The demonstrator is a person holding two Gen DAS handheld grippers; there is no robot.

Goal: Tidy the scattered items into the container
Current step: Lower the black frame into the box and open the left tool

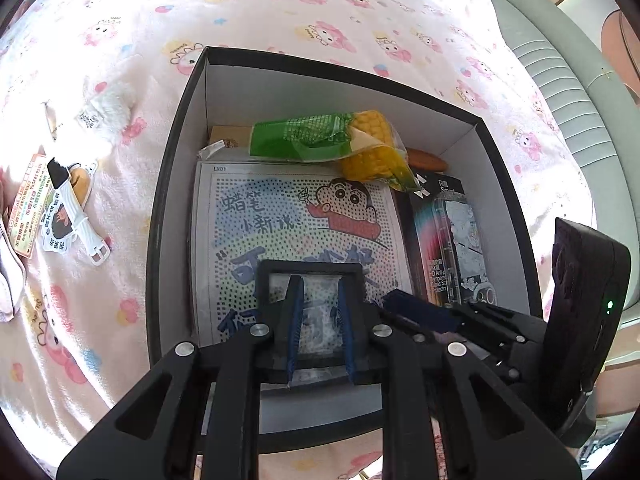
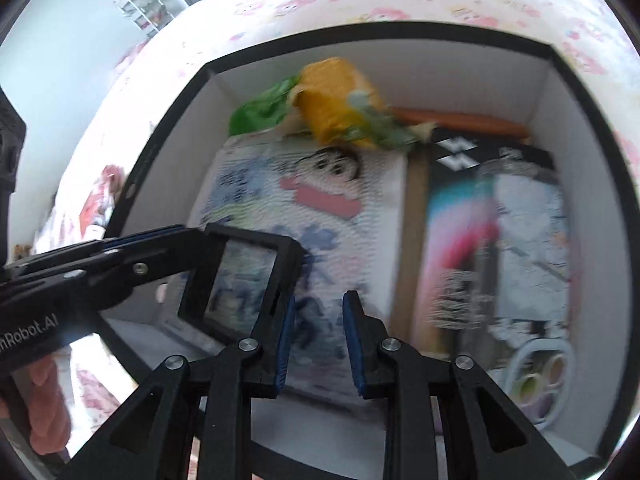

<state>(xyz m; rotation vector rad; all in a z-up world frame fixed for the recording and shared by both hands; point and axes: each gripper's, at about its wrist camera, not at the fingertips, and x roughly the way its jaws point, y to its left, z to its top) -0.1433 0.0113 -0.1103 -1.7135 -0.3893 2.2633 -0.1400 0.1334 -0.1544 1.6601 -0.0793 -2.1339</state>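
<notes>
Black-framed picture [image 1: 312, 312], the item now being put away, hangs over the near end of the open black container [image 1: 176, 152], which stands on a bed with a pink cartoon blanket [image 1: 280, 4].

Left wrist view: the left gripper [image 1: 320, 332] has its blue pads [image 1: 295, 320] narrowed onto the near edge of the frame, so the frame lies directly ahead of and below it, its face towards the camera. Beneath it lies a cartoon bead-board sheet [image 1: 288, 216]; beyond that, a bagged corn cob [image 1: 352, 144] and a patterned black box [image 1: 448, 240]. Left of the container (outside it, on the blanket) wait a white strap [image 1: 76, 208] and some stickers [image 1: 32, 200].

Right wrist view: the right gripper [image 2: 317, 340] stands part open with nothing between its pads; the frame [image 2: 240, 284] is just to its left, held by the left gripper [image 2: 132, 256]. Judged from this, lowering falls to the left hand, straight down onto the sheet [image 2: 312, 200] inside the container [image 2: 580, 92].
</notes>
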